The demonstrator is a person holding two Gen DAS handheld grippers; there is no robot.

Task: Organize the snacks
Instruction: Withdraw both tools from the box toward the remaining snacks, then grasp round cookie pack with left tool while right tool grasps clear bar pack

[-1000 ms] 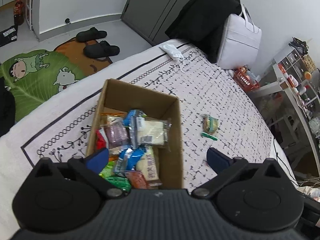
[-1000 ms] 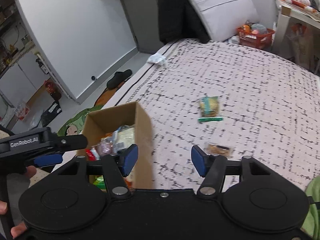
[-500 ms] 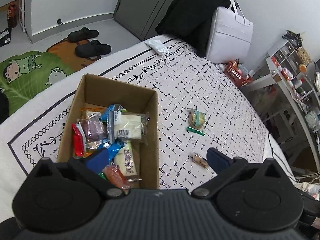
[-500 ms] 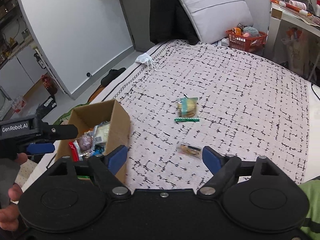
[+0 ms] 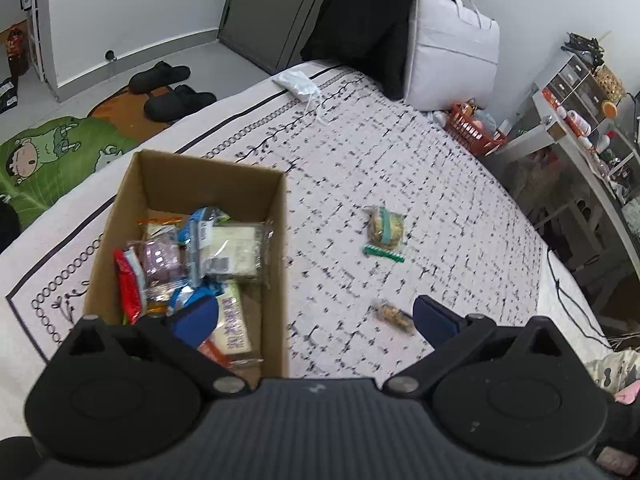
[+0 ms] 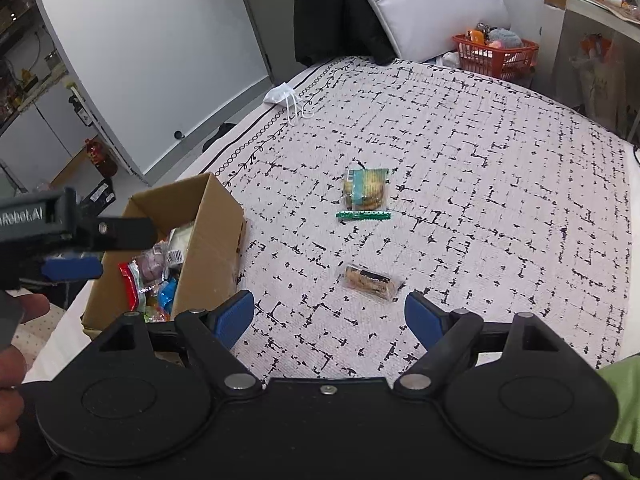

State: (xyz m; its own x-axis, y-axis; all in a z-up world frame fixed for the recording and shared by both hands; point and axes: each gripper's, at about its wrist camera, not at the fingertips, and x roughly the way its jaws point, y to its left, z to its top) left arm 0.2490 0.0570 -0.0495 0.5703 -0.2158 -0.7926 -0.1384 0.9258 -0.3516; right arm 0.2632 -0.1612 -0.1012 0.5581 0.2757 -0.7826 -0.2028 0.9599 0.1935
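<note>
A brown cardboard box (image 5: 276, 216) (image 6: 208, 240) sits on the patterned bed cover and holds several wrapped snacks. Three snacks lie loose on the cover to its right: a clear cookie pack (image 5: 385, 227) (image 6: 365, 188), a thin green stick (image 5: 383, 253) (image 6: 363, 215), and a small clear nut bar (image 5: 391, 315) (image 6: 372, 282). My left gripper (image 5: 314, 318) is open and empty above the box's near right edge. My right gripper (image 6: 330, 318) is open and empty, just short of the nut bar.
A white face mask (image 5: 298, 82) lies at the bed's far edge. A black coat and a white bag (image 5: 452, 52) lean at the head. An orange basket (image 6: 494, 54) and shelves stand to the right. Slippers (image 5: 172, 94) and a green rug are on the floor.
Both grippers have pulled back and to the right. The nut bar has come into the left wrist view. My right gripper's jaws have opened wider.
</note>
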